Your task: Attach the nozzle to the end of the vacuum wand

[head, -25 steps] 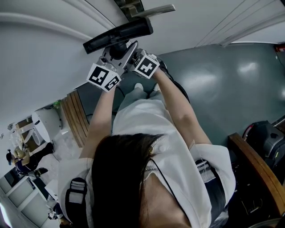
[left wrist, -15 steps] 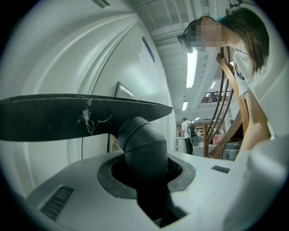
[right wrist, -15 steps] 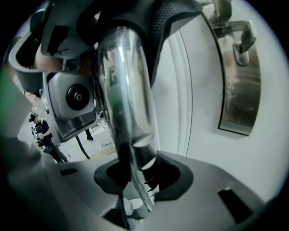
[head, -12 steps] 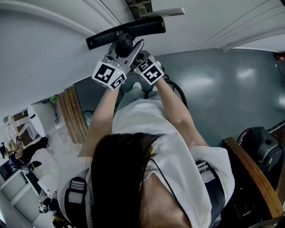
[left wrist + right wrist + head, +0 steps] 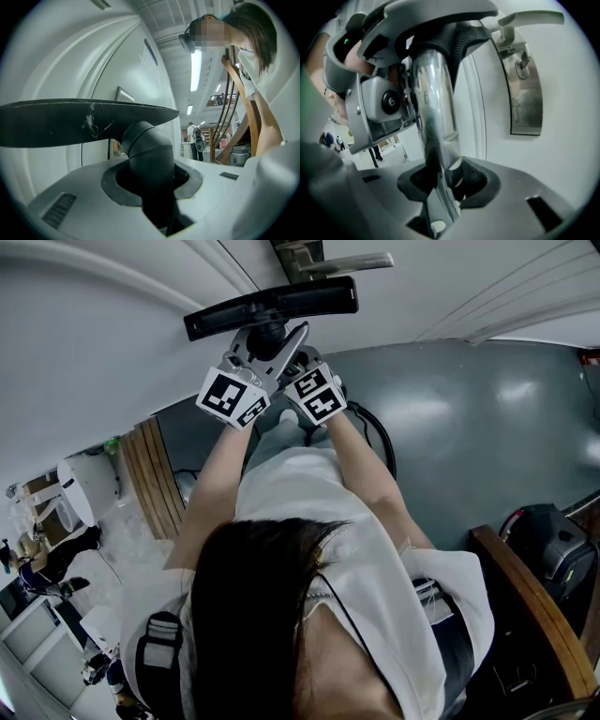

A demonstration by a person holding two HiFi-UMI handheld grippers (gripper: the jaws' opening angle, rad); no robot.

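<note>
A flat black nozzle (image 5: 272, 307) is held up against a white door. Its black elbow neck (image 5: 150, 154) runs down between the jaws of my left gripper (image 5: 152, 187), which is shut on it. In the head view the left gripper (image 5: 255, 345) sits just under the nozzle. My right gripper (image 5: 296, 351) is beside it, touching. The shiny silver wand (image 5: 433, 103) stands between the right gripper's jaws (image 5: 440, 187), gripped, though these jaws have just eased open slightly. The wand's top end meets a dark ribbed collar (image 5: 464, 37) below the nozzle; the joint itself is hidden.
A metal door handle (image 5: 337, 263) and lock plate (image 5: 525, 89) are on the door right of the nozzle. A grey floor (image 5: 487, 418) lies below, with a wooden chair (image 5: 534, 606), a black machine (image 5: 558, 535) and wooden slats (image 5: 159, 484).
The right gripper has turned and tipped, its marker cube now facing differently. The nozzle sits a little more level and higher in the picture. The left gripper has kept still.
</note>
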